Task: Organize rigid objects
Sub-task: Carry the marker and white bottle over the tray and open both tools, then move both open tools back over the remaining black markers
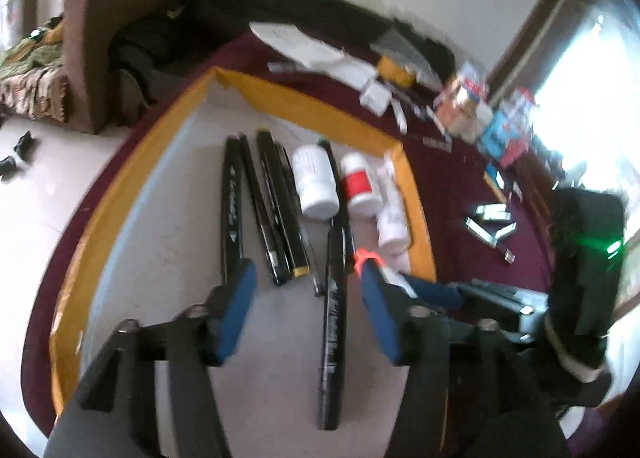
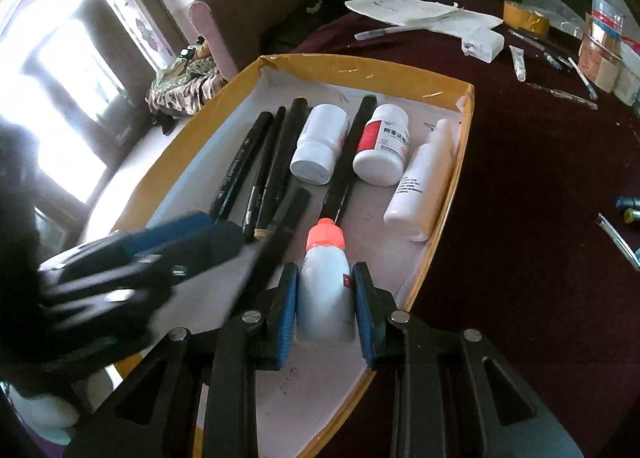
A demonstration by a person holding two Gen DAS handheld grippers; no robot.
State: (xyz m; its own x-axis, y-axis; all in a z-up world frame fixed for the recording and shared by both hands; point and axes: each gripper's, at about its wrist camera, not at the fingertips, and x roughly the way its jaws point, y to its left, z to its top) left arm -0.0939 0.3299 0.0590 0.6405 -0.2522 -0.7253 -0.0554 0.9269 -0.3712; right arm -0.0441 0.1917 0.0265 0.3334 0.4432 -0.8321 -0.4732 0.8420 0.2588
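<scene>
Two handheld grippers work over a shallow yellow-rimmed cardboard tray with a white floor (image 2: 448,194) set on a dark maroon tablecloth (image 2: 520,218). The right gripper (image 2: 325,304) clamps its blue pads on a small white squeeze bottle with an orange-red cap (image 2: 325,290), held upright-to-tilted just above the near end of the tray. The left gripper (image 1: 308,294) has its jaws spread apart, gripping nothing; a long black marker pen (image 1: 334,298) lies on the tray floor between its blue fingers (image 1: 236,306), nearer the right-hand one, and whether it touches that pad cannot be told.

Beyond the grippers, four other black pens (image 2: 260,162) lie side by side along the tray's left half. To their right a plain white pill bottle (image 2: 320,142), a white pill bottle with a red label (image 2: 384,144) and a taller pale plastic bottle with a narrow neck (image 2: 426,178) lie on their sides, the long marker running between the two pill bottles.

Outside the tray the cloth carries loose white papers (image 2: 416,10), a roll of yellow tape (image 2: 526,16), a small white tube (image 2: 518,62) and scattered thin pens. A brown upholstered armchair (image 2: 248,6) stands past the table on a pale floor, and bright daylight floods through a dark-framed doorway (image 2: 80,58).
</scene>
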